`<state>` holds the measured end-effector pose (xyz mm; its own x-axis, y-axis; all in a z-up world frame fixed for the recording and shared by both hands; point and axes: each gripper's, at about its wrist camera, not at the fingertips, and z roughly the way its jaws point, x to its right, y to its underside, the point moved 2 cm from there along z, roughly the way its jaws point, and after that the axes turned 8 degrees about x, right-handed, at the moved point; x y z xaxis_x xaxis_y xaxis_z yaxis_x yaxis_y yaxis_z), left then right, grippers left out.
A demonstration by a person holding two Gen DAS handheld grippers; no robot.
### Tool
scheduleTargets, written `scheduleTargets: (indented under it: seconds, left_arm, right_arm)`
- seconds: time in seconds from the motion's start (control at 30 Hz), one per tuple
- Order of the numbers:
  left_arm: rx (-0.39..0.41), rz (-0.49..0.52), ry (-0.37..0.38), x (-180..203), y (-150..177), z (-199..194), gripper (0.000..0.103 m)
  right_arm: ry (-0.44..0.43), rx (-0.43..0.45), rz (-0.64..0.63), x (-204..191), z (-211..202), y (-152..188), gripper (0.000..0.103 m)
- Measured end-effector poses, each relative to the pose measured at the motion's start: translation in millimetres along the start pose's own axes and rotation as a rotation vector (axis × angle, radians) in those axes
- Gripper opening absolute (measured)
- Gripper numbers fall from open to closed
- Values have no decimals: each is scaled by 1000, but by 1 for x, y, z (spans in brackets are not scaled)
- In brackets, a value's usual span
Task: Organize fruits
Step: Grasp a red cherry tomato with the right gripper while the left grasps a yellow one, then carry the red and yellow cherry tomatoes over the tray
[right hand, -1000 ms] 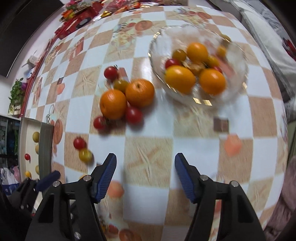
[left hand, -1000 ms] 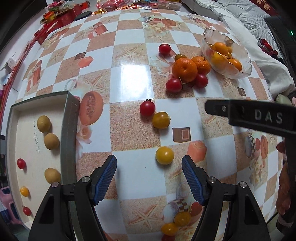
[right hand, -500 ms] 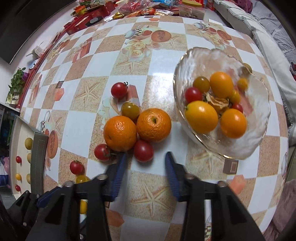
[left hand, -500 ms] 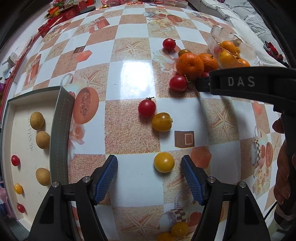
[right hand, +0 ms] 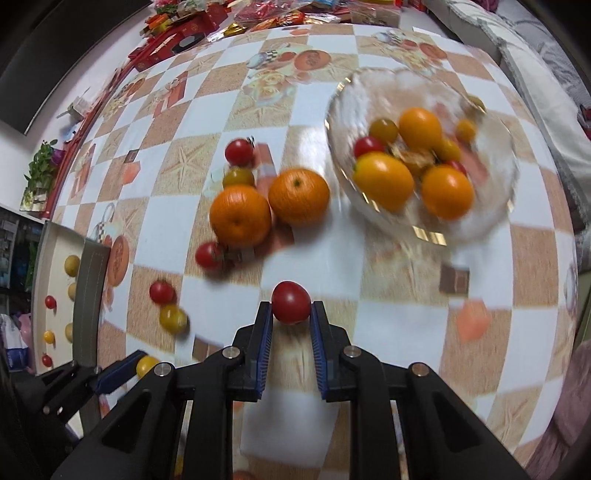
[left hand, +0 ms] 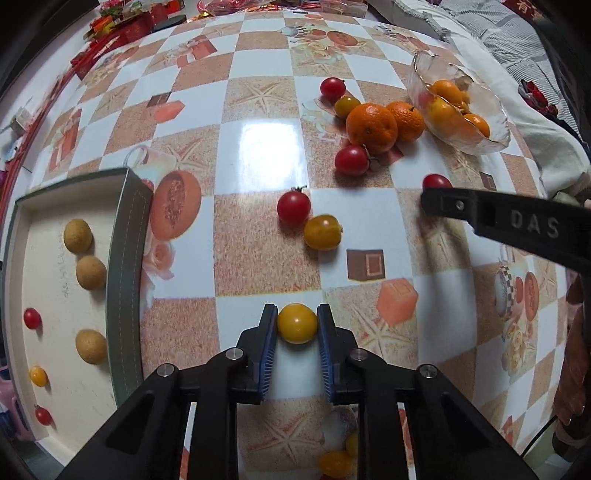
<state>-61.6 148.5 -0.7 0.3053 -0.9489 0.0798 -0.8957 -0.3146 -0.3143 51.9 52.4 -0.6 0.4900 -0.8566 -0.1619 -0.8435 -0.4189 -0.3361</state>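
Note:
My left gripper (left hand: 296, 325) is shut on a yellow cherry tomato (left hand: 297, 323) just over the tablecloth. My right gripper (right hand: 291, 312) is shut on a red cherry tomato (right hand: 290, 302) and holds it above the table, in front of the glass bowl (right hand: 491, 206) of oranges and tomatoes. Two oranges (right hand: 240, 215) lie left of the bowl with red and yellow tomatoes around them. A red tomato (left hand: 293, 207) and a yellow one (left hand: 322, 232) lie ahead of my left gripper. The right gripper shows in the left wrist view (left hand: 439, 199).
A grey-rimmed tray (left hand: 125, 258) at the left holds three brown round fruits (left hand: 91, 272) and several small red and yellow tomatoes. Red packets (right hand: 177, 29) crowd the table's far edge. A grey cushion (left hand: 491, 37) lies beyond the bowl.
My left gripper closed on the yellow tomato. My right gripper closed on a red tomato beside the oranges and drew back from them with it.

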Motion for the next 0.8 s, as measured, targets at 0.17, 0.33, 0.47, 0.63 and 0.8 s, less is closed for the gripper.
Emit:
scheduleTargets:
  seconds: [0.17, 0.33, 0.47, 0.63, 0.8]
  left_arm:
    - [-29, -53, 53, -13, 14, -8, 23]
    - [-35, -56, 70, -22, 28, -19, 23]
    - [-27, -60, 75, -28, 29, -30, 23]
    - [-8, -69, 91, -32, 26, -46, 23]
    - [12, -85, 88, -42, 29, -62, 23]
  right_arm:
    - [-10, -21, 31, 4, -12, 24, 22]
    - [-25, -41, 60, 5, -23, 47, 22]
    - [-22, -55, 70, 5, -31, 61, 22]
    - [-14, -63, 83, 4, -41, 72, 22]
    - [-10, -60, 82, -3, -52, 76, 22]
